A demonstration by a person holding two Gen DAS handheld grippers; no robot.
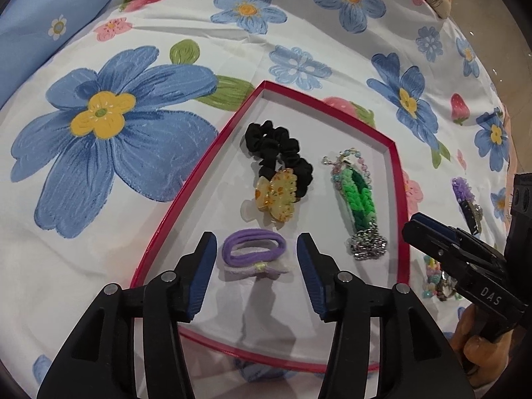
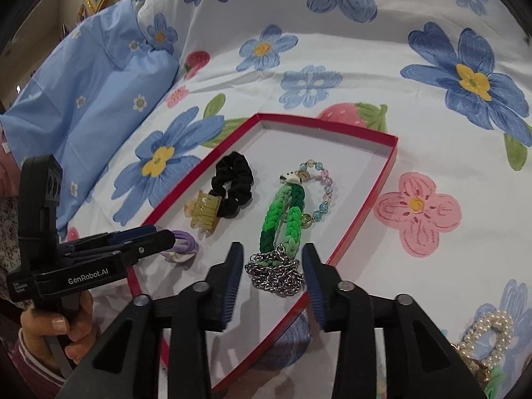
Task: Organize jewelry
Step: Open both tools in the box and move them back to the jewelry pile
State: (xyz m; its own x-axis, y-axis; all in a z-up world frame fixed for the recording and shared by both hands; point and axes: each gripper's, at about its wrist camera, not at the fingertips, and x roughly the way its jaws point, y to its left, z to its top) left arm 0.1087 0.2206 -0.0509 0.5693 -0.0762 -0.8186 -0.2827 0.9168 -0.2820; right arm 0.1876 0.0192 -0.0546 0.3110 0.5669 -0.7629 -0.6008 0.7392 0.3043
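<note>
Left gripper (image 1: 256,256) spread around purple hair tie (image 1: 254,249); right gripper (image 2: 272,271) spread around chain (image 2: 276,274), lower centre of red tray (image 2: 394,153).

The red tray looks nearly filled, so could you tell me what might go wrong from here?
1. The silver chain lies heaped on the green braided bracelet between the open right tool; it may snag and drag.
2. The purple hair ties sit between the left tool pads; lifting could catch them.
</note>
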